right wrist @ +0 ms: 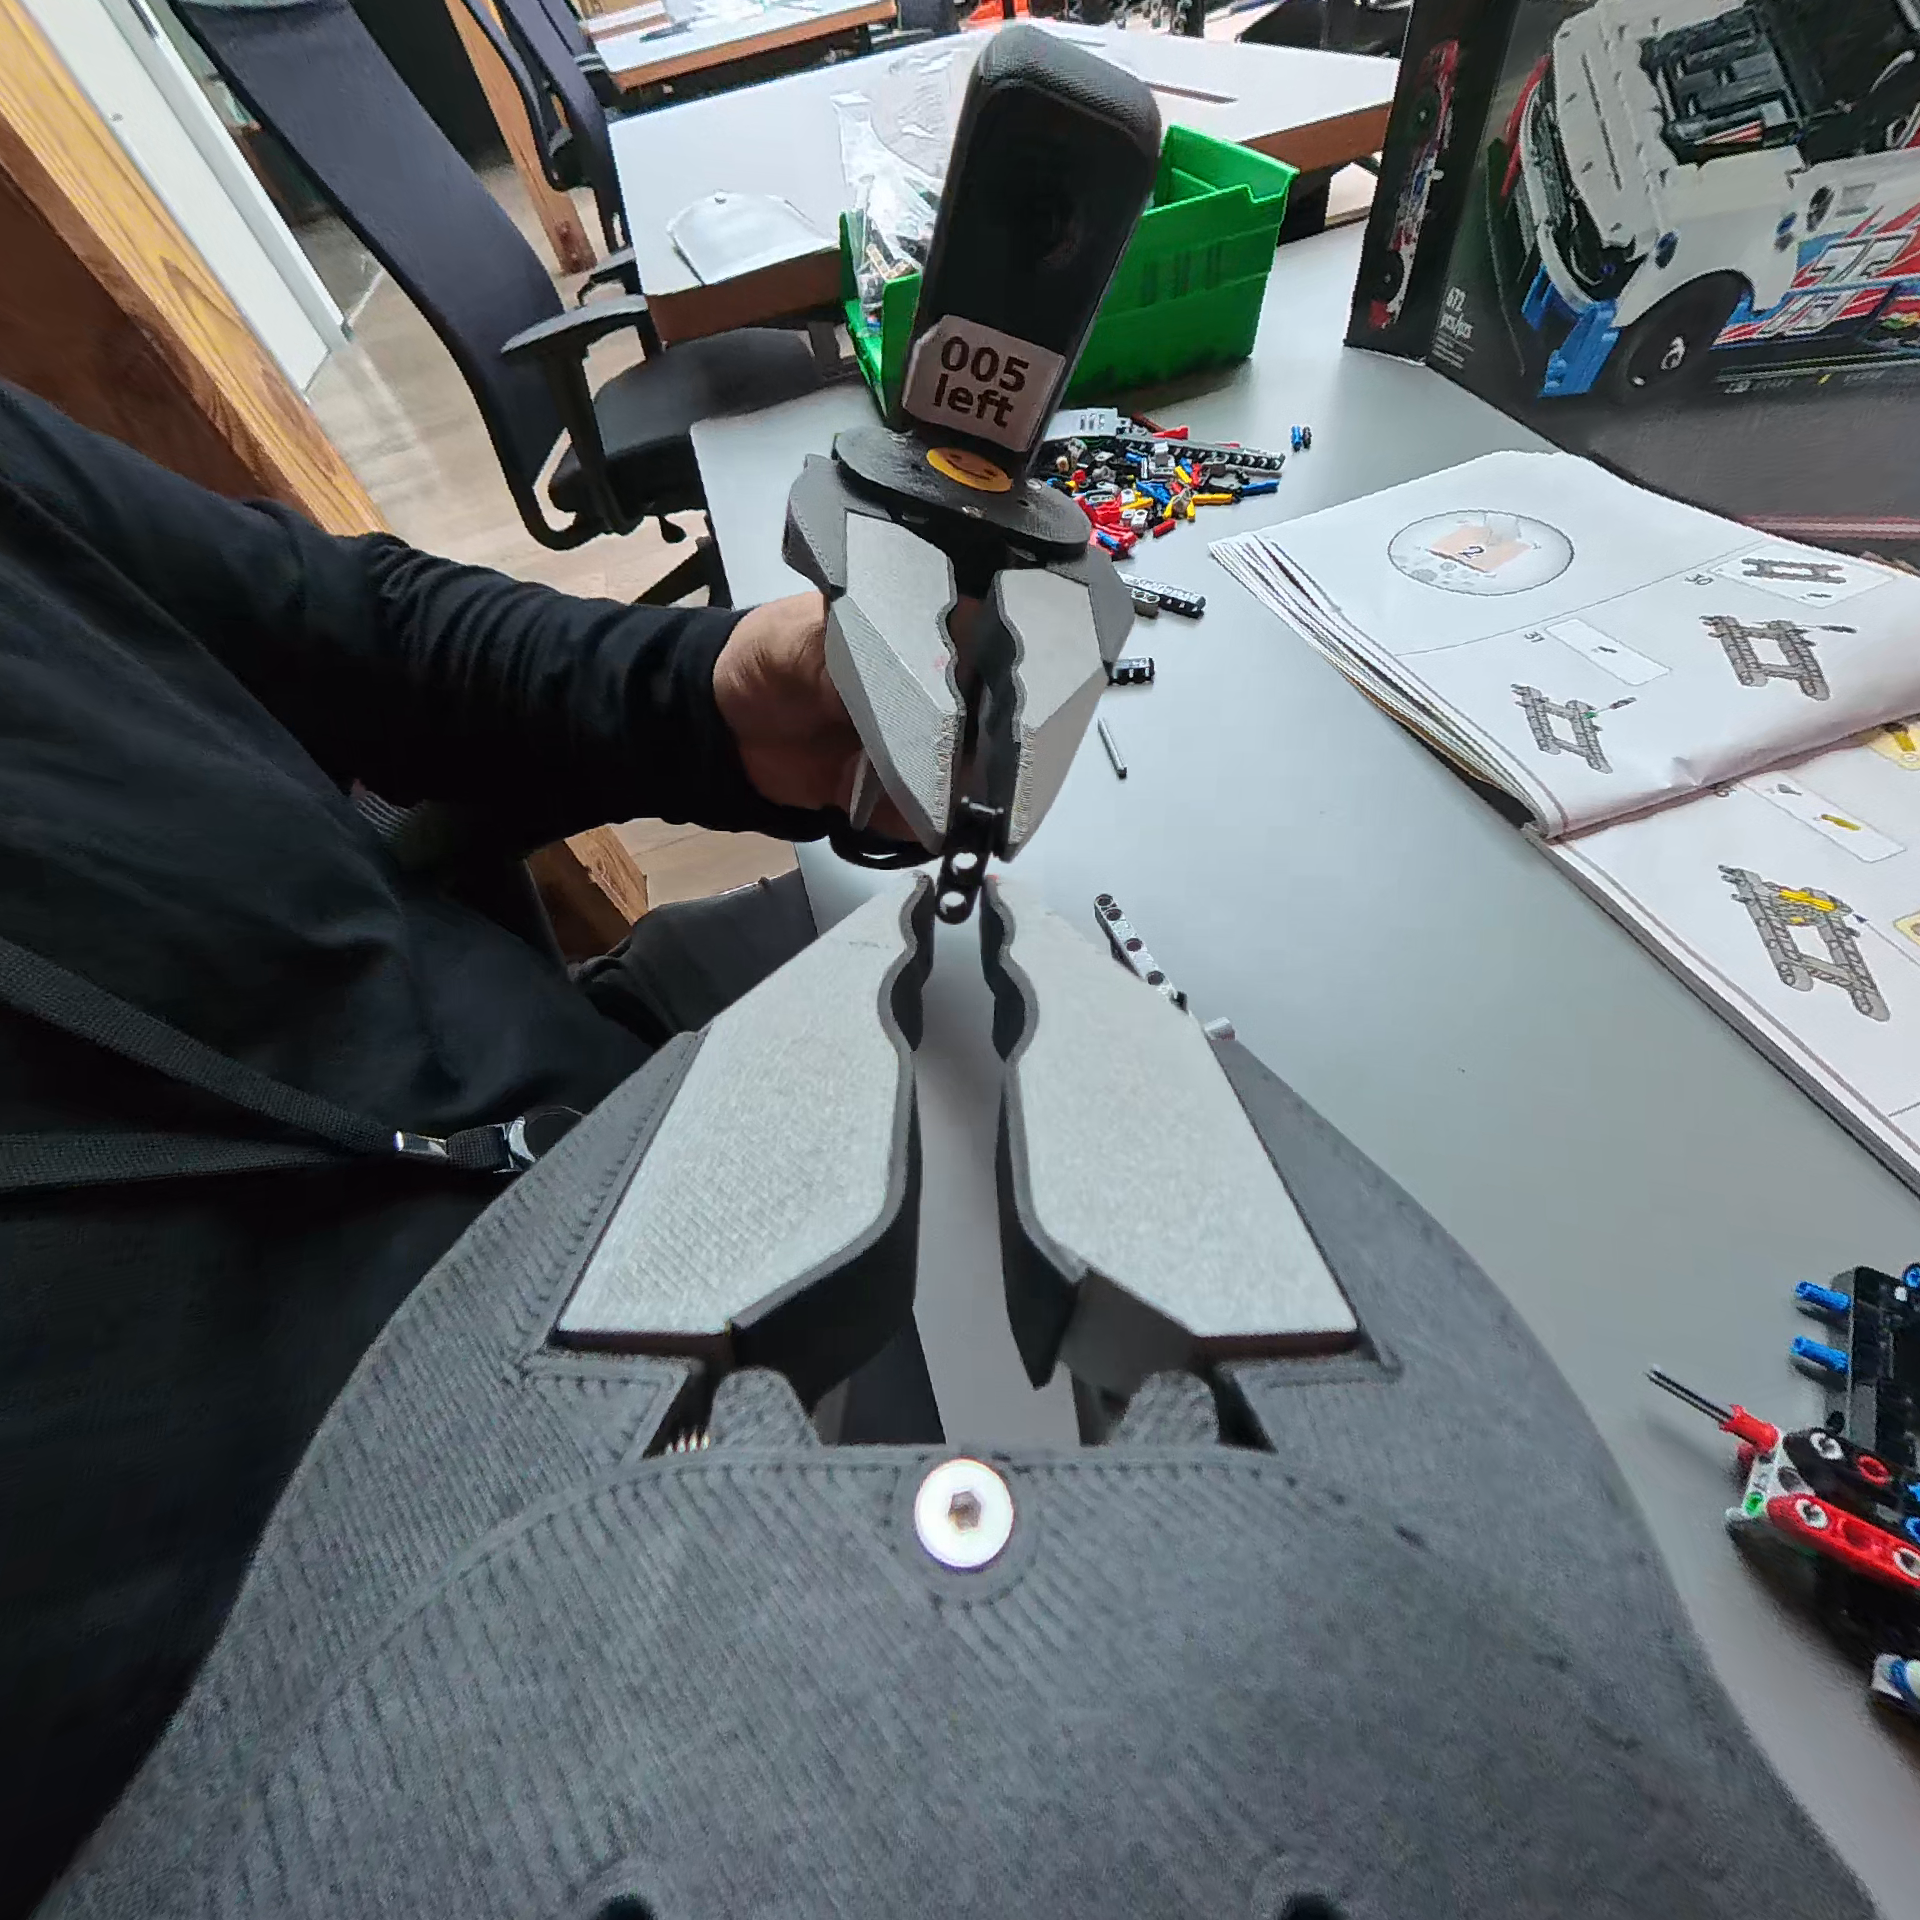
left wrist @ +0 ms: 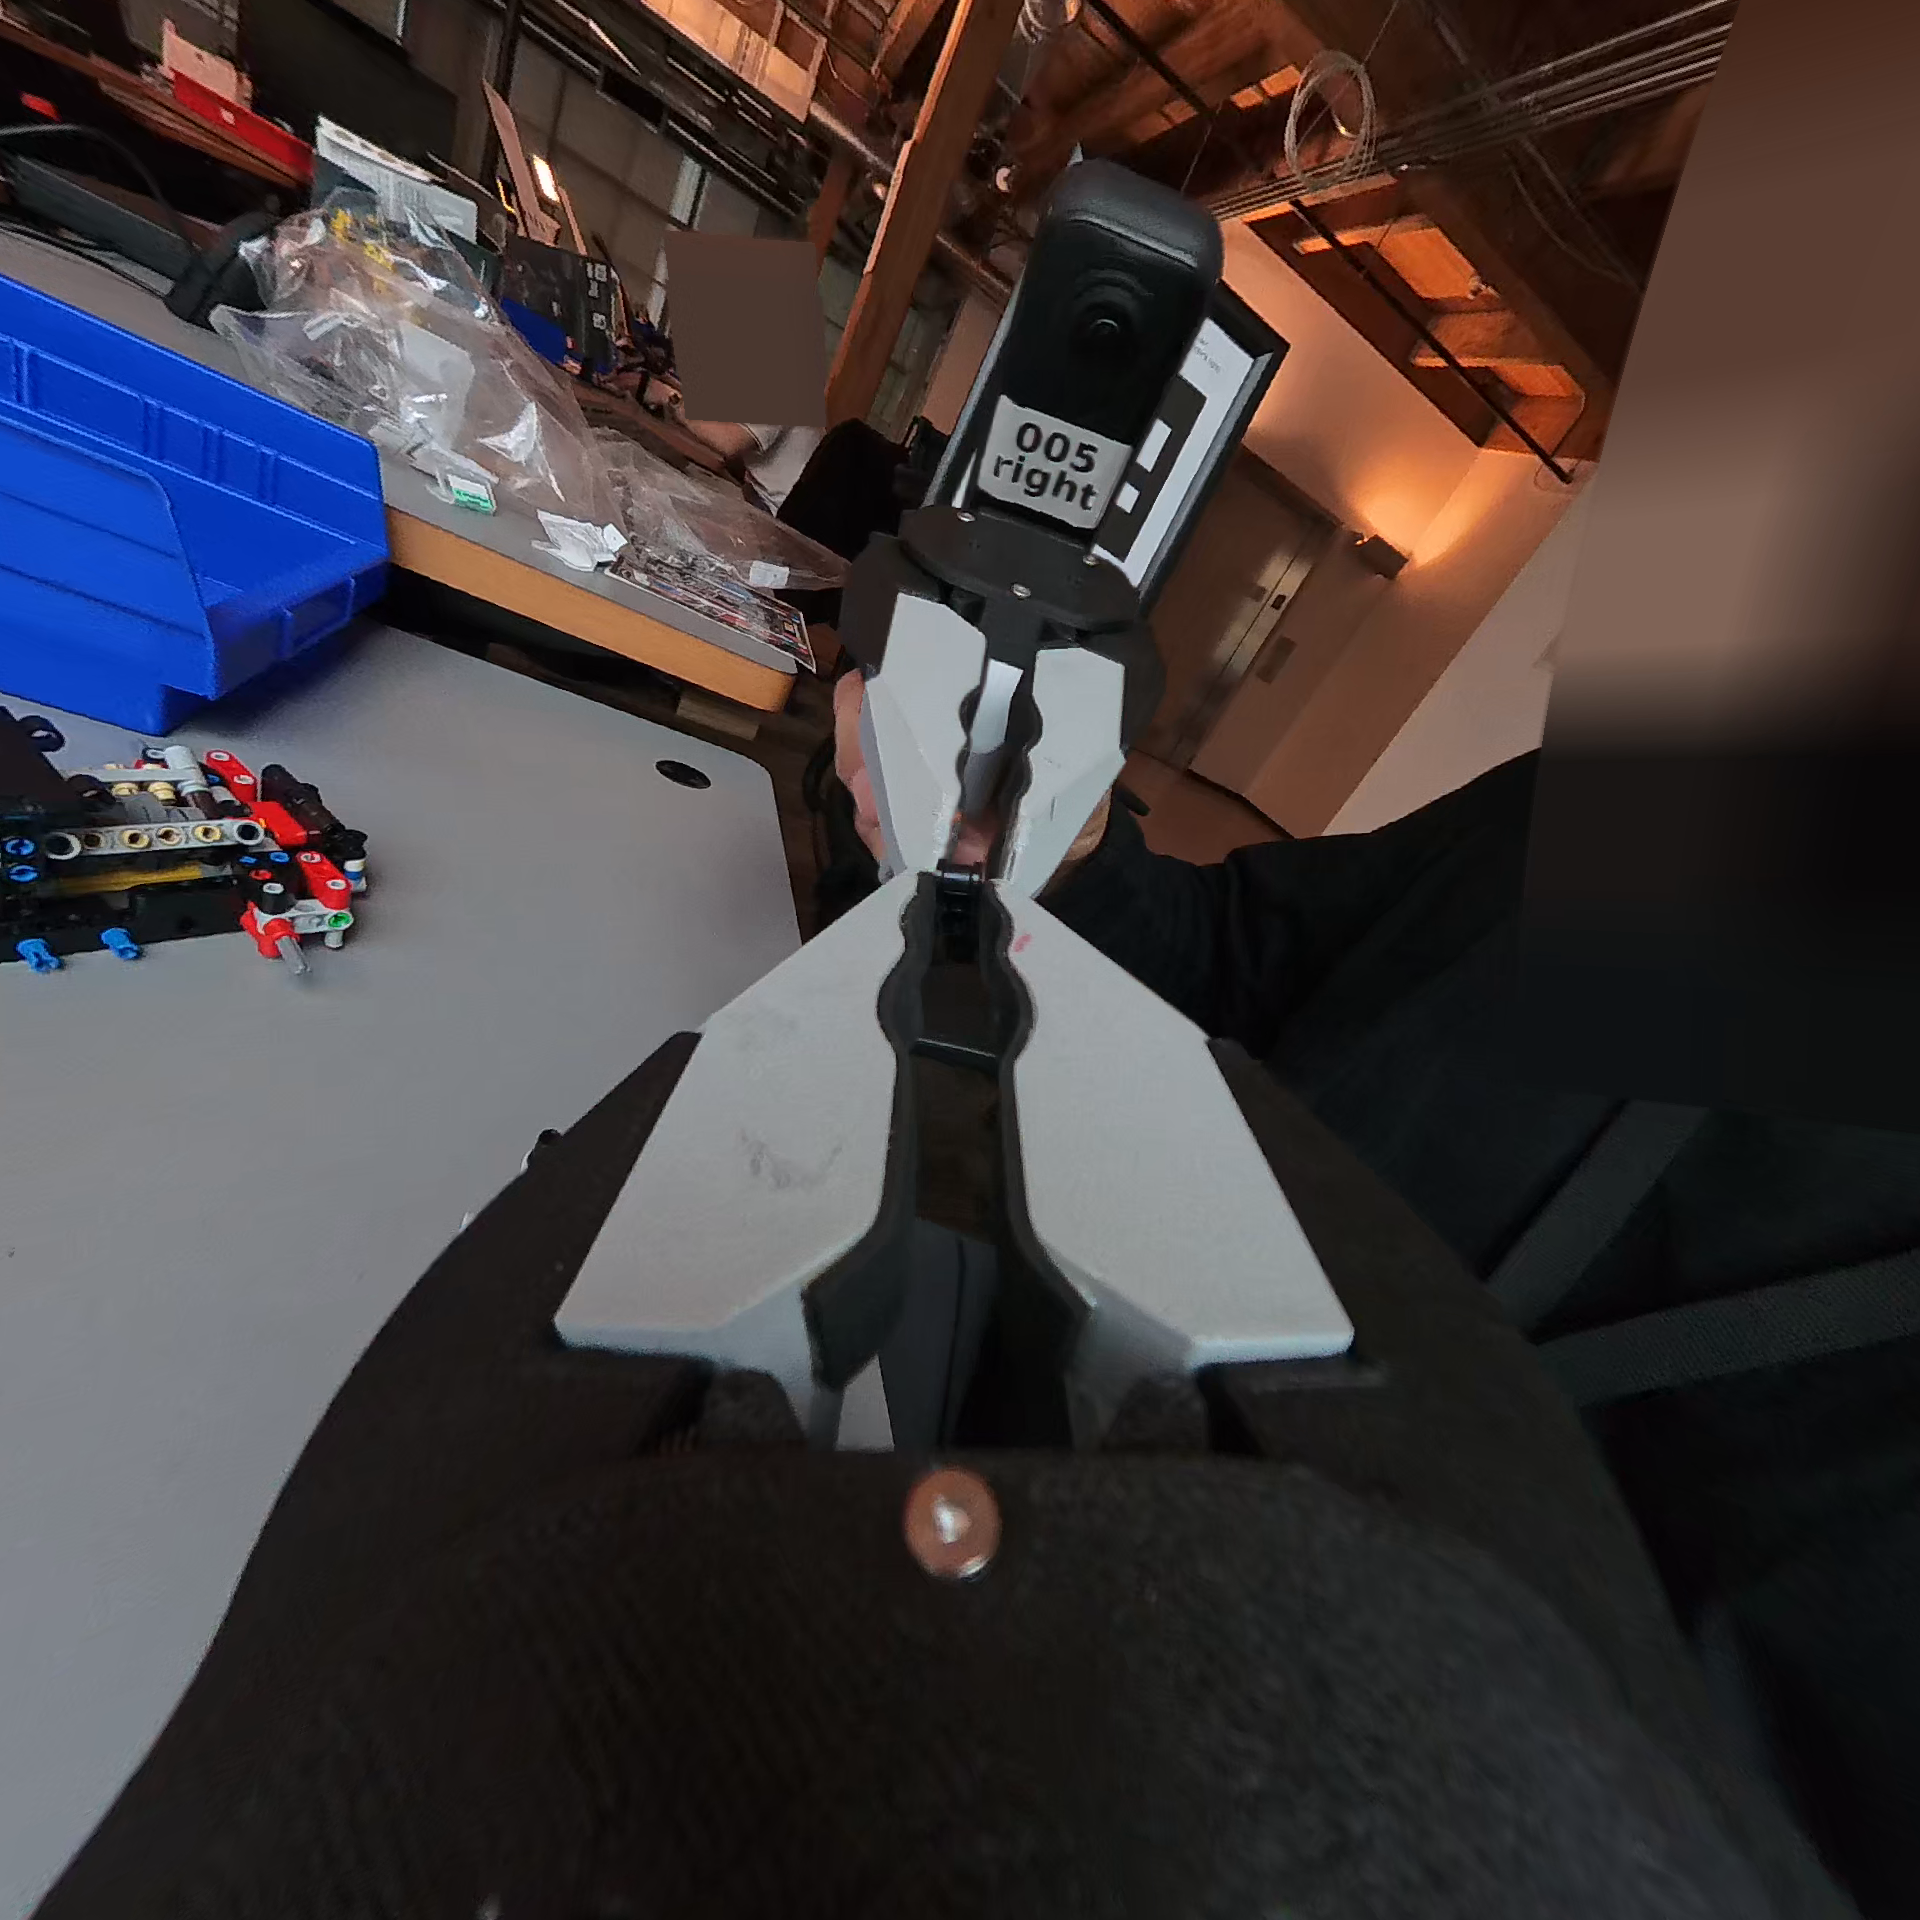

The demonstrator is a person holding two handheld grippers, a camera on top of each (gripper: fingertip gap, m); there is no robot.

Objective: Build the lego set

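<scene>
Left wrist view: left tongs (left wrist: 956, 899) pinch a small black piece (left wrist: 954, 891) at the tips, nose to nose w/ right tongs (left wrist: 971, 831), which look nearly closed; the half-built model (left wrist: 177, 857) sits on the desk (left wrist: 468, 1039), well apart. Right wrist view: right tongs (right wrist: 961, 909) stand slightly apart around the piece's (right wrist: 964, 862) free end, left tongs (right wrist: 977, 821) gripping the other. Best to keep both lined up, close right fully before left lets go.
</scene>
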